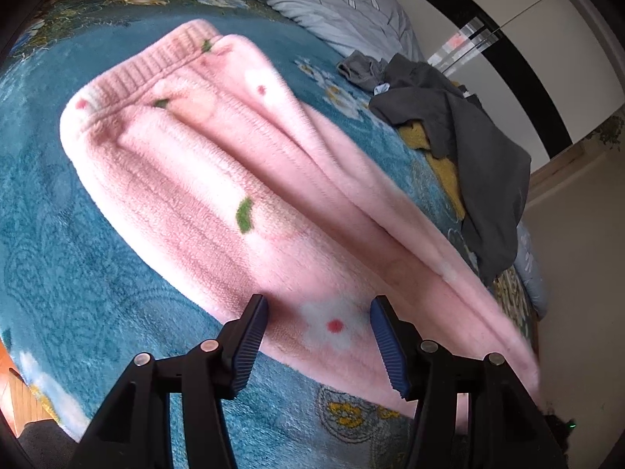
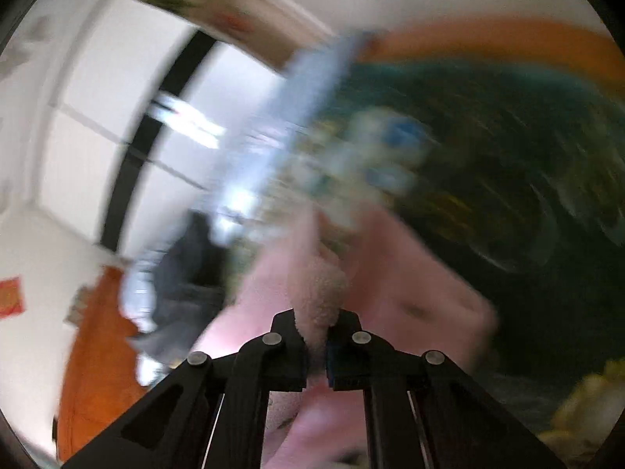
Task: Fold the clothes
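Note:
Pink fleece trousers [image 1: 218,164] with flower and leaf prints lie on the blue floral bedspread [image 1: 58,234], ribbed waistband at the far end. My left gripper [image 1: 318,316] is open, its blue-padded jaws standing apart over the near end of the trousers, holding nothing. My right gripper [image 2: 316,328] is shut on a bunched fold of the pink trousers [image 2: 318,285]. The right wrist view is heavily motion-blurred.
A heap of dark grey clothes [image 1: 461,125] over something yellow lies at the bed's right edge. A light blue quilt [image 1: 332,4] lies at the far side. A white wardrobe with black stripes [image 1: 519,39] stands beyond. Floor shows to the right.

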Tool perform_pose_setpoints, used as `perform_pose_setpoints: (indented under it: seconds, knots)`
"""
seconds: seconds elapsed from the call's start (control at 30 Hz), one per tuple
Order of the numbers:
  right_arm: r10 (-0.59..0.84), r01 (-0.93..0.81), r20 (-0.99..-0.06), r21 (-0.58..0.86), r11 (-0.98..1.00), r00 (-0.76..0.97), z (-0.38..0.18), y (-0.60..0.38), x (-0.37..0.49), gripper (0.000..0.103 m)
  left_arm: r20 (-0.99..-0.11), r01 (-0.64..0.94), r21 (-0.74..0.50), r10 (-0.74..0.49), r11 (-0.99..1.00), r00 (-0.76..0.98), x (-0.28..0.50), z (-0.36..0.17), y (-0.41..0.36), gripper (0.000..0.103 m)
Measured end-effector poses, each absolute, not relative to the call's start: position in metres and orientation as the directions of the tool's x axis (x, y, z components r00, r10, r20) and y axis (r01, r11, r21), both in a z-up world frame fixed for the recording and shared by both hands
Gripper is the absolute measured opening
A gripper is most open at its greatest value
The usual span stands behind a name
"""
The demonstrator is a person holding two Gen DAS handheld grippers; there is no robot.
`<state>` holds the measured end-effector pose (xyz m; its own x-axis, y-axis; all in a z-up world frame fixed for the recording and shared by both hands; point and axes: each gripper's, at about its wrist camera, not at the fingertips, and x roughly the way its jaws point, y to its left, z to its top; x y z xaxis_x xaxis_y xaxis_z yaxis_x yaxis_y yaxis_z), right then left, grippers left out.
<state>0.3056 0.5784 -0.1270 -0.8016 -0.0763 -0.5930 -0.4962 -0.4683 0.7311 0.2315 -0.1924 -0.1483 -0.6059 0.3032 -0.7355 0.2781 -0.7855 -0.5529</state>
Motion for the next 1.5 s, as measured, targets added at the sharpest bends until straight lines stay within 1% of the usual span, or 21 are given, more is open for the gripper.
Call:
perform_pose_setpoints:
  seconds: [0.07,0.23,0.33,0.43,0.5,0.63,0.7,0.73,0.77,0.8,0.9,1.0,1.07,1.2,1.33,1.5]
  knots:
    - [-0.092,-0.534,-0.613,0.743,-0.404,-0.785,-0.152,0.581,0.312,0.007,-0.739,0.274,-0.548,0.303,-0.790,-0.602,0.231,-0.147,-0.192,0.059]
    - [-0.097,-0.534,-0.635,0.714,-0.453,-0.767,-0.151,0.582,0.310,0.007,-0.740,0.285,-0.549,0.299,-0.786,-0.602,0.230,-0.146,-0.190,0.059]
    - [-0.088,-0.528,-0.643,0.693,-0.490,-0.761,-0.140,0.582,0.304,0.010,-0.746,0.278,-0.539,0.297,-0.795,-0.596,0.229,-0.146,-0.188,0.059]
    - [-0.049,-0.514,-0.650,0.642,-0.569,-0.759,-0.118,0.563,0.296,0.017,-0.750,0.274,-0.533,0.296,-0.801,-0.592,0.226,-0.143,-0.189,0.059]
    - [-0.022,-0.502,-0.652,0.604,-0.619,-0.758,-0.103,0.550,0.291,0.029,-0.749,0.272,-0.528,0.290,-0.805,-0.596,0.224,-0.138,-0.190,0.059]
    - [0.032,-0.477,-0.653,0.519,-0.709,-0.757,-0.074,0.525,0.280,0.033,-0.751,0.259,-0.466,0.223,-0.846,-0.621,0.220,-0.120,-0.191,0.059]
    - [0.059,-0.464,-0.650,0.472,-0.750,-0.758,-0.059,0.512,0.275,0.034,-0.739,0.250,-0.452,0.202,-0.856,-0.643,0.219,-0.113,-0.192,0.059]
    - [0.072,-0.456,-0.648,0.448,-0.769,-0.758,-0.051,0.506,0.272,0.036,-0.735,0.245,-0.454,0.205,-0.857,-0.647,0.219,-0.111,-0.193,0.060]
    - [0.085,-0.449,-0.646,0.423,-0.787,-0.759,-0.044,0.499,0.270,0.040,-0.736,0.246,-0.456,0.207,-0.855,-0.644,0.217,-0.112,-0.195,0.061]
    - [0.031,-0.380,-0.641,0.414,-0.827,-0.767,-0.036,0.481,0.255,0.044,-0.741,0.251,-0.456,0.208,-0.854,-0.638,0.216,-0.115,-0.197,0.061]
    - [-0.229,-0.068,-0.659,0.393,-0.917,-0.717,-0.030,0.393,0.193,0.044,-0.768,0.269,-0.442,0.206,-0.856,-0.607,0.215,-0.131,-0.198,0.061]
    - [-0.390,0.171,-0.709,0.362,-0.916,-0.588,-0.042,0.306,0.153,0.044,-0.775,0.276,-0.444,0.211,-0.852,-0.596,0.221,-0.144,-0.199,0.061]
    - [-0.447,0.330,-0.741,0.313,-0.890,-0.501,-0.052,0.247,0.136,0.044,-0.769,0.274,-0.455,0.219,-0.847,-0.600,0.223,-0.146,-0.200,0.061]
    - [-0.446,0.525,-0.806,0.204,-0.826,-0.389,-0.073,0.163,0.122,0.044,-0.762,0.250,-0.457,0.231,-0.854,-0.605,0.224,-0.145,-0.202,0.061]
    - [-0.424,0.603,-0.846,0.160,-0.781,-0.324,-0.092,0.121,0.114,0.044,-0.749,0.235,-0.473,0.247,-0.849,-0.615,0.229,-0.147,-0.205,0.061]
    - [-0.362,0.661,-0.888,0.092,-0.744,-0.284,-0.111,0.098,0.111,0.044,-0.724,0.225,-0.510,0.273,-0.830,-0.634,0.233,-0.150,-0.211,0.062]
